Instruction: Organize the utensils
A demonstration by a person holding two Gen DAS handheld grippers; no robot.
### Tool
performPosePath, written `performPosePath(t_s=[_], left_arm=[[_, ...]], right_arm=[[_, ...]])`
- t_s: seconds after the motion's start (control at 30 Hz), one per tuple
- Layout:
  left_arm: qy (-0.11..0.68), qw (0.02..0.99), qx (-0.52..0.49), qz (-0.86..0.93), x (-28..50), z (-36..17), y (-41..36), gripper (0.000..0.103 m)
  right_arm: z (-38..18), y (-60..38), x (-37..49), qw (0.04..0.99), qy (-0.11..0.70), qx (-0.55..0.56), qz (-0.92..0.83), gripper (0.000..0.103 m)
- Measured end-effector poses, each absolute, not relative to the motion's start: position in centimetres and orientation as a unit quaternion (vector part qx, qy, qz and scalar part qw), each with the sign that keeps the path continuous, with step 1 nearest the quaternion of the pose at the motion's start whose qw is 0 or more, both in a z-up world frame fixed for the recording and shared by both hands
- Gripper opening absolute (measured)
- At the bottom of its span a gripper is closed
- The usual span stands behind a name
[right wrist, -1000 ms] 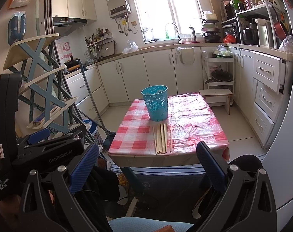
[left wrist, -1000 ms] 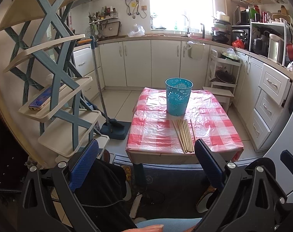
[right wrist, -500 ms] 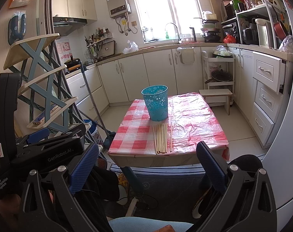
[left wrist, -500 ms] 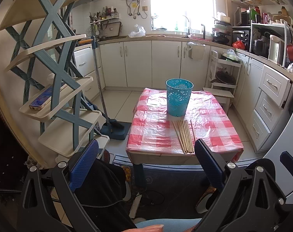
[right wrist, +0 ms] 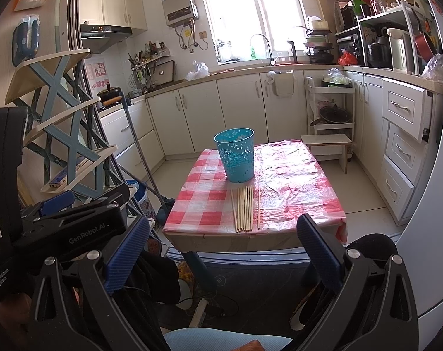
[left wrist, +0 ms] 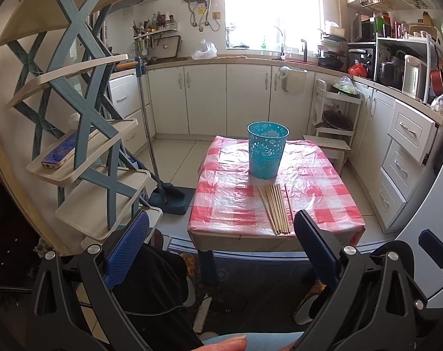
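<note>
Left wrist view, left tongs (left wrist: 221,242) spread wide, empty, right tongs (right wrist: 223,241) likewise, chopsticks (left wrist: 275,209) well ahead.

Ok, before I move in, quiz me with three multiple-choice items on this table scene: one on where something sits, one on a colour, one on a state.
1. Where do the chopsticks lie?
A. Inside the bin
B. On the tablecloth, between the bin and the near table edge
C. On the floor

2. What colour is the bin?
A. Teal blue
B. Yellow
C. Black

3. How are the right tongs?
A. Shut on a chopstick
B. Shut on the bin
C. Open and holding nothing

Answers:
1 B: the sticks rest flat on the checked tablecloth in front of the bin.
2 A: its perforated wall is teal blue in both views.
3 C: the blue pads stand wide apart, short of the table; the left tongs look the same.
</note>
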State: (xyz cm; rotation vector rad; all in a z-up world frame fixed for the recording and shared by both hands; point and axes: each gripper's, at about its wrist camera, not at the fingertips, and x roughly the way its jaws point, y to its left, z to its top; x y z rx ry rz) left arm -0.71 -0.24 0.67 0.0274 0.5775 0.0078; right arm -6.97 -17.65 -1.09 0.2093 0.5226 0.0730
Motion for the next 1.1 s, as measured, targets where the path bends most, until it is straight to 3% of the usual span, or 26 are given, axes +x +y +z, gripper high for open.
performPosePath(t_s=[1.1], left_arm=[[0.283,0.959,0.002,-0.008,0.4,0.1,0.1,0.095]], right_arm=[[-1.7,-17.0,-6.1,0.962,0.260,0.084,0.028,0.097]])
